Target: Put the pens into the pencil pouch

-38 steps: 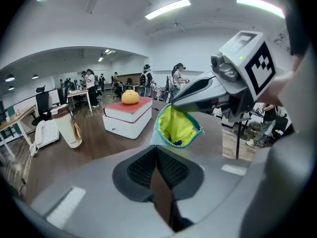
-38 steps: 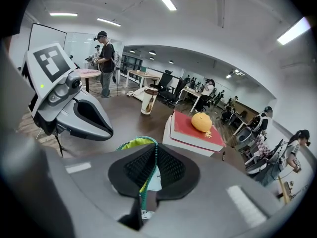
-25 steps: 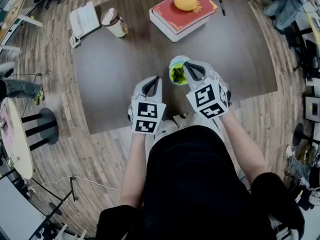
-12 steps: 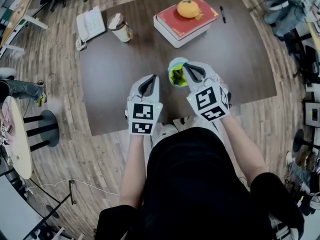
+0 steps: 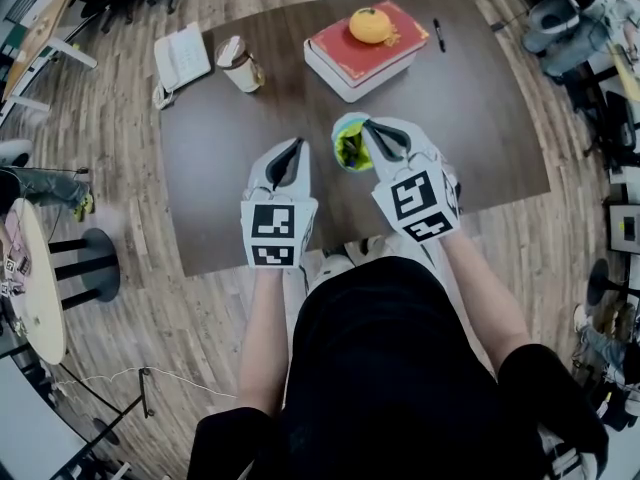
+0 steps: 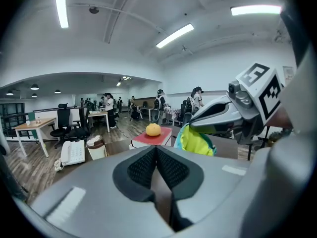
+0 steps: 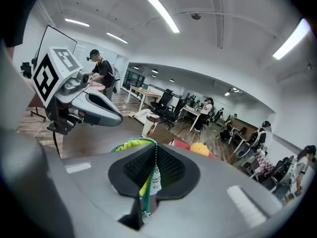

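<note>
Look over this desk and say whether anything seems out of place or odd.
Nothing is spilled or broken. Two things stand out: an orange sits on the red book, and the only pen in view lies alone near the far edge of the table, away from the pencil pouch, which the right tongs hold by its rim.

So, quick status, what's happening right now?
Left gripper shut, empty. Right gripper shut on pencil pouch rim. One pen lies far off beside the book. Nothing blocking.

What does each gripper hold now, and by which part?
The right gripper holds the pencil pouch by the zipper edge of its open mouth, pinched between the jaws. The left gripper is shut and holds nothing.
</note>
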A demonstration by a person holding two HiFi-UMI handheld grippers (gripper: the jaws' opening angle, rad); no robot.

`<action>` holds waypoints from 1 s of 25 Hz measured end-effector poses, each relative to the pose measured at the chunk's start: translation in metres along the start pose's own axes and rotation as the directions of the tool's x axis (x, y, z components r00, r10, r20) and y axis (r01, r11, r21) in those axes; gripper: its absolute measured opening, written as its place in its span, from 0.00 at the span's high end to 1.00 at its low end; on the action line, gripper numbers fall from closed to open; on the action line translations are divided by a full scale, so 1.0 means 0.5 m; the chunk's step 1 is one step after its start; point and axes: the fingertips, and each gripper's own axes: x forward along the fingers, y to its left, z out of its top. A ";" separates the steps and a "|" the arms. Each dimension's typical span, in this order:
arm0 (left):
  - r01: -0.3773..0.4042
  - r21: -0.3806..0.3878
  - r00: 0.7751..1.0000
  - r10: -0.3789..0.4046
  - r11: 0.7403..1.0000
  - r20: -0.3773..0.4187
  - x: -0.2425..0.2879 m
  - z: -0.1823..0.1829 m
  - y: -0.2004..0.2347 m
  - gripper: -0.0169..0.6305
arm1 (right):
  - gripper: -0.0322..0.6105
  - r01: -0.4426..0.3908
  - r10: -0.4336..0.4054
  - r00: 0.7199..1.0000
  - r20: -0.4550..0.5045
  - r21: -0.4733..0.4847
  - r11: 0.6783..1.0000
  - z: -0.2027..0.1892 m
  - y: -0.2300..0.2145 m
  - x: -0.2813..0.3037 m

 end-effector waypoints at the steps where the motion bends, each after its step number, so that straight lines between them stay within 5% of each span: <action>1: 0.000 0.001 1.000 0.000 1.000 0.006 -0.001 0.006 0.000 0.98 | 0.92 0.002 -0.002 1.000 0.006 0.003 1.000 0.004 -0.002 -0.004; 25: 0.031 0.000 0.999 -0.031 1.000 0.020 -0.015 0.018 -0.025 0.98 | 0.92 0.022 -0.022 1.000 0.020 0.002 1.000 0.013 -0.014 -0.044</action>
